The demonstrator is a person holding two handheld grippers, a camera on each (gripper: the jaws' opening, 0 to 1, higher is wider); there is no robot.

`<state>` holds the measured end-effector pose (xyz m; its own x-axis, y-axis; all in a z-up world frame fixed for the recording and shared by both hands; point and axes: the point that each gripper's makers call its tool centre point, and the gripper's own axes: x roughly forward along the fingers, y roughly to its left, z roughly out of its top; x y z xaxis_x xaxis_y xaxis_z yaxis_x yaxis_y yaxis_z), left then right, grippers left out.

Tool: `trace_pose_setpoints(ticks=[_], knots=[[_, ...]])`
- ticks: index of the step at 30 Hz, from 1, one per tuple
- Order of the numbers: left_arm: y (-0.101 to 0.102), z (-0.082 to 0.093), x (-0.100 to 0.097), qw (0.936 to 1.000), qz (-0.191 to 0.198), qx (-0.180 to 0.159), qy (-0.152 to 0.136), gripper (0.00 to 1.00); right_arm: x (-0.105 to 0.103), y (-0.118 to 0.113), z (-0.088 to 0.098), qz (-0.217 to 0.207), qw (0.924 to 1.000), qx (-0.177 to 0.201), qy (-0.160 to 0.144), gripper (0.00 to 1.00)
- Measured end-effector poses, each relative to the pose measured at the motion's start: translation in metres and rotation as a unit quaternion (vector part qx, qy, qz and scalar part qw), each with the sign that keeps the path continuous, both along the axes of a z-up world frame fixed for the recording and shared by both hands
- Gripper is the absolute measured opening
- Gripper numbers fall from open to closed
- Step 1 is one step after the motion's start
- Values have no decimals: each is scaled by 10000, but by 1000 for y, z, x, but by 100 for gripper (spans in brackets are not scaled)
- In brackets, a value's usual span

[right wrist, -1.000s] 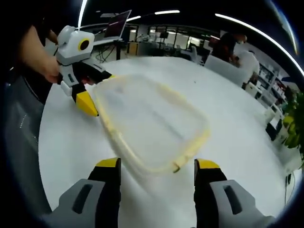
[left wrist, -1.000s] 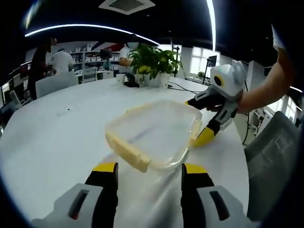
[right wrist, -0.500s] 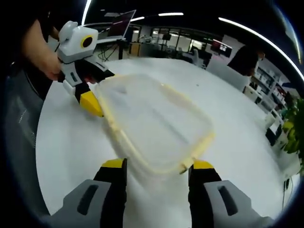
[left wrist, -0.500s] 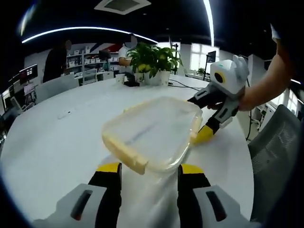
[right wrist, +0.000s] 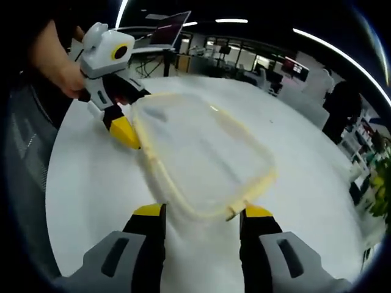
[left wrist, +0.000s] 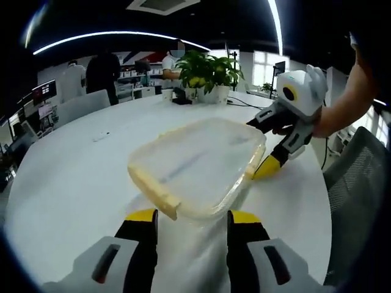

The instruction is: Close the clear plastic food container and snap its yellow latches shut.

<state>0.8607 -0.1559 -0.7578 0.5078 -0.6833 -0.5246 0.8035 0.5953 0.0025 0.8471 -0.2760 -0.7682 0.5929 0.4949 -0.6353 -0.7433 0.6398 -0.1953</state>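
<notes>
Left gripper view: clear container (left wrist: 197, 166) sits lid-on in the middle of the round white table (left wrist: 67, 177), just beyond the left gripper (left wrist: 188, 221). Its jaws stand apart, straddling the near corner, not visibly clamped on anything. A yellow latch (left wrist: 153, 189) runs along the container's near-left edge. Right gripper (left wrist: 269, 166) comes in from the right, yellow tip against the right rim. Potted plant (left wrist: 208, 73) at the far table edge, people beyond it.

Right gripper view: same container (right wrist: 204, 155), near end between the right gripper (right wrist: 200, 215) jaws, which are apart with nothing pinched. Left gripper (right wrist: 125, 131) touches the far-left corner.

Handling, my read: light, thin plastic, lid flexes, and it likely slides on the smooth top. Pin one end, press latches at mid-length, outer edge inward. Whether latches are seated: cannot tell.
</notes>
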Motion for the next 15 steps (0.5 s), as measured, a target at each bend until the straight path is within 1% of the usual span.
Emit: trace_pose_setpoints(ticks=[7, 15], knots=[[30, -3, 6, 9997, 222, 61, 4, 38, 9, 30, 1, 148, 9999, 53, 34, 44], [54, -2, 13, 9991, 417, 106, 22, 38, 19, 54, 2, 249, 9996, 114, 27, 44]])
